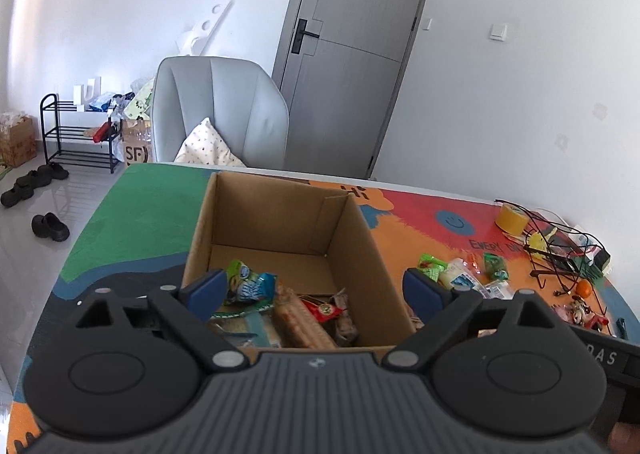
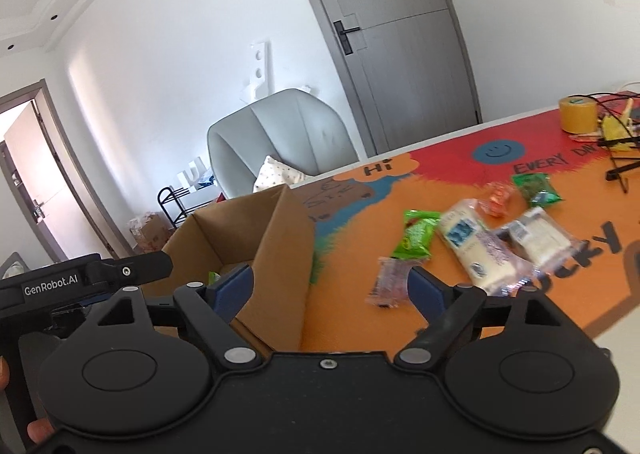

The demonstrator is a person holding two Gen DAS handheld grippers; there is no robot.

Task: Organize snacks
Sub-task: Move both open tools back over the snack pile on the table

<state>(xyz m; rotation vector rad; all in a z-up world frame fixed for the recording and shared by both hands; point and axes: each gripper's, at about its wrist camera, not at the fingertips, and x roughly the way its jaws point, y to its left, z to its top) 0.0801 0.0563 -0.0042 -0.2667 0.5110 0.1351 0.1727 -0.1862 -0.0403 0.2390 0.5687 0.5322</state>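
An open cardboard box [image 1: 360, 246] stands on the colourful table mat and holds several snack packets [image 1: 296, 310] at its near end. My left gripper [image 1: 316, 286] is open and empty, its blue fingers spread over the box's near end. My right gripper [image 2: 332, 286] is open and empty, hovering beside the box's right wall [image 2: 280, 238]. Loose snacks lie on the mat to the right: a clear pinkish packet [image 2: 388, 282] close to the right finger, a green packet [image 2: 416, 240], two white packets [image 2: 476, 250], a dark green packet [image 2: 536, 189] and an orange sweet [image 2: 498, 197].
A yellow tape roll [image 2: 576, 113] and a black wire rack [image 1: 560, 250] with small items stand at the table's far right. A grey armchair [image 1: 220, 109] with a cushion is behind the table, a grey door [image 1: 352, 53] beyond. The left gripper's body [image 2: 80, 278] shows at left.
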